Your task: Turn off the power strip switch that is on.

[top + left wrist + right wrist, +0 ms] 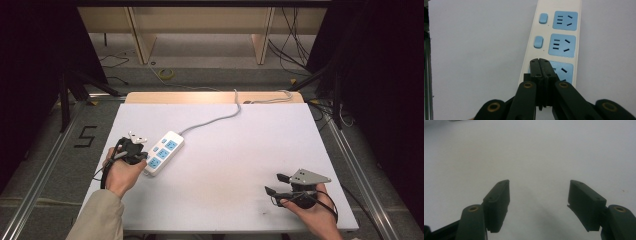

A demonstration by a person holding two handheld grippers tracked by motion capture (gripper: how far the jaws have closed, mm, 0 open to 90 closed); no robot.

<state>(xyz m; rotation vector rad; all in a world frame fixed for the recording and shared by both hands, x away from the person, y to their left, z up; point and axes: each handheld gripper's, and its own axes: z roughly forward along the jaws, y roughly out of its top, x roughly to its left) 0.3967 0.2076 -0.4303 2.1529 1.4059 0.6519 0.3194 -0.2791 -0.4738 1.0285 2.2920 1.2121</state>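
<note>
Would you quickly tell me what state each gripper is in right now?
Left gripper: shut, holding nothing, tips over the power strip.
Right gripper: open, empty.

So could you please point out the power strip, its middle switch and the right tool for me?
power strip (pixel 163 152), high view, on its white body.
middle switch (pixel 538 42), left gripper view, on the blue button's face.
right tool (pixel 272 183), high view, midway between its open tips.

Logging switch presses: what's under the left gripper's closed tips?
The left gripper, jaws shut, covers the nearest end of the power strip, beside its third blue socket. Any switch there is hidden; contact is unclear.
</note>
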